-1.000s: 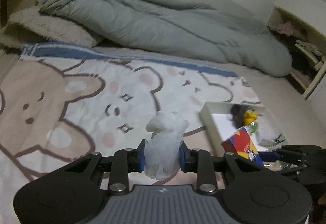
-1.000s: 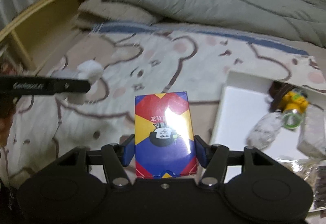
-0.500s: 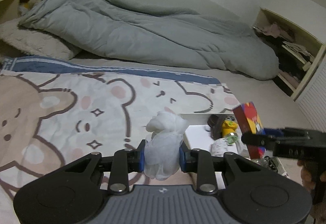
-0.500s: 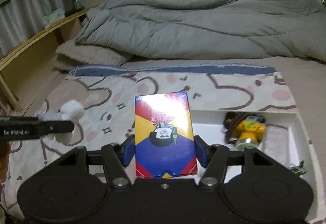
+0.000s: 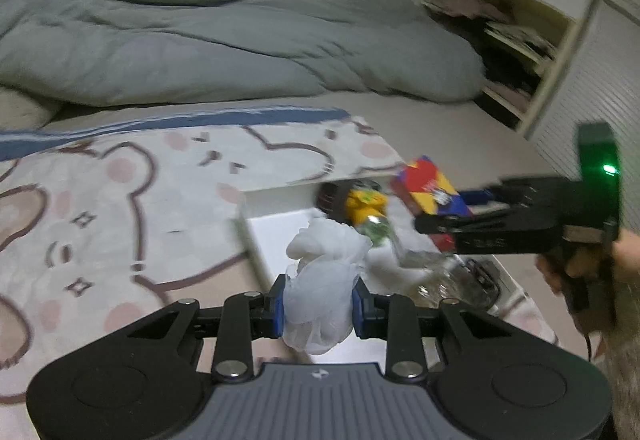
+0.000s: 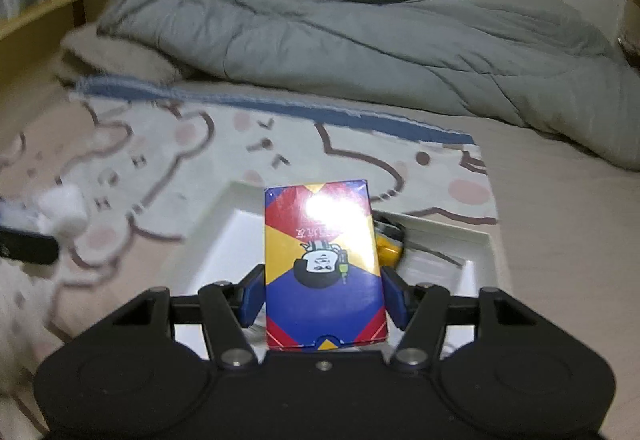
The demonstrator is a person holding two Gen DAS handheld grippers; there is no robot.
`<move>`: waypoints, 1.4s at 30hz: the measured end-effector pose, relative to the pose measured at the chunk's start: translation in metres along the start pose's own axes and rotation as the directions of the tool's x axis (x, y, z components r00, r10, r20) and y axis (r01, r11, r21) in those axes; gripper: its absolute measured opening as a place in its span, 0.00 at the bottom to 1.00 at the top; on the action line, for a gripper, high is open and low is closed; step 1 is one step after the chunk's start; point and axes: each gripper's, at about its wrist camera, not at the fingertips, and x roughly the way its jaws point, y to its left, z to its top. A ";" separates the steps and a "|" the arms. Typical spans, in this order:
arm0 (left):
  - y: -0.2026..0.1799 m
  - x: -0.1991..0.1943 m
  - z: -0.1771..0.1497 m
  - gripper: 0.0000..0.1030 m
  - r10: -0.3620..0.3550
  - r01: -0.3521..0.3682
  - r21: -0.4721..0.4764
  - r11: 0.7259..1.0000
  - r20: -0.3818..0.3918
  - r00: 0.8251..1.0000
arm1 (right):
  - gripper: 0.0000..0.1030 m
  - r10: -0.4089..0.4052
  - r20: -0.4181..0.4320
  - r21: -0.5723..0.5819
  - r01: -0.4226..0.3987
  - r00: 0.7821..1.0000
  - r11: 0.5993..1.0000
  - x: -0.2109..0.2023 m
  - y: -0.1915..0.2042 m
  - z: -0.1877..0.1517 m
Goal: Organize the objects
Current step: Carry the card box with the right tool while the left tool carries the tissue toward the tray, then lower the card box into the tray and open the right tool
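My right claw grips the box upright over the tray; left claw clamps the wad at its near edge.

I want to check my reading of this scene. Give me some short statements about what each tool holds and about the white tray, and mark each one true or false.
1. The left tool is shut on a white crumpled wad. True.
2. The right tool is open and holds nothing. False: it grips a colourful box.
3. The white tray lies on the bear-print blanket. True.
4. The tray holds nothing. False: a yellow toy and other small items lie in it.
5. The grey duvet covers the tray. False: it lies beyond the blanket.
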 end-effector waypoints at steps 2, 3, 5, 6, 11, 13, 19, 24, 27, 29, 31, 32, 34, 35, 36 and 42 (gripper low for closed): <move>-0.012 0.011 -0.002 0.31 -0.027 0.028 0.054 0.998 -0.018 0.999 | 0.59 -0.026 -0.002 -0.085 0.025 1.000 0.996 0.007 -0.003 -0.008; -0.019 0.017 -0.005 0.31 -0.045 0.048 0.085 0.995 -0.035 0.998 | 0.59 -0.035 -0.002 -0.124 0.035 0.999 0.992 0.009 -0.004 -0.011; -0.028 0.028 -0.007 0.31 -0.080 0.089 0.124 0.988 -0.072 0.994 | 0.59 -0.063 -0.009 -0.216 0.059 0.998 0.975 0.015 -0.005 -0.019; -0.033 0.035 -0.010 0.31 -0.103 0.116 0.145 0.983 -0.093 0.990 | 0.59 -0.079 -0.027 -0.262 0.070 0.996 0.962 0.020 -0.005 -0.023; -0.051 0.062 -0.019 0.31 -0.162 0.194 0.205 0.959 -0.162 0.973 | 0.59 -0.054 -0.086 -0.347 0.020 0.995 0.938 0.031 -0.008 -0.036; -0.054 0.073 -0.021 0.31 -0.171 0.208 0.211 0.955 -0.180 0.969 | 0.59 -0.033 -0.099 -0.369 -0.006 0.994 0.930 0.034 -0.006 -0.040; -0.055 0.096 -0.030 0.31 -0.194 0.243 0.206 0.948 -0.234 0.953 | 0.59 0.045 -0.122 -0.382 -0.089 0.991 0.920 0.038 0.002 -0.041; -0.051 0.106 -0.036 0.33 -0.205 0.257 0.180 0.950 -0.262 0.943 | 0.69 0.049 -0.141 -0.374 -0.099 0.989 0.922 0.041 0.004 -0.038; -0.050 0.108 -0.039 0.34 -0.190 0.245 0.180 0.953 -0.277 0.942 | 0.78 -0.049 -0.103 -0.345 0.011 0.993 0.939 0.039 -0.004 -0.033; -0.049 0.108 -0.040 0.34 -0.182 0.240 0.182 0.954 -0.284 0.941 | 0.78 -0.068 -0.094 -0.298 0.037 0.993 0.954 0.036 -0.014 -0.030; -0.048 0.107 -0.040 0.33 -0.182 0.239 0.178 0.955 -0.287 0.941 | 0.77 -0.065 -0.094 -0.255 0.039 0.993 0.966 0.033 -0.023 -0.028; -0.047 0.107 -0.040 0.33 -0.183 0.239 0.177 0.955 -0.287 0.940 | 0.77 -0.058 -0.094 -0.244 0.034 0.994 0.969 0.031 -0.025 -0.028; -0.048 0.107 -0.039 0.33 -0.184 0.240 0.174 0.955 -0.285 0.941 | 0.74 -0.036 -0.109 -0.234 0.010 0.993 0.972 0.029 -0.027 -0.028; -0.048 0.106 -0.039 0.33 -0.185 0.239 0.172 0.956 -0.281 0.942 | 0.74 -0.020 -0.120 -0.231 -0.008 0.993 0.973 0.028 -0.027 -0.028; -0.049 0.106 -0.039 0.33 -0.188 0.242 0.173 0.955 -0.278 0.942 | 0.74 -0.006 -0.128 -0.228 -0.023 0.992 0.973 0.028 -0.025 -0.028; -0.055 0.106 -0.039 0.33 -0.191 0.247 0.192 0.950 -0.270 0.944 | 0.70 -0.057 -0.215 -0.301 -0.010 0.975 0.954 0.042 -0.013 -0.036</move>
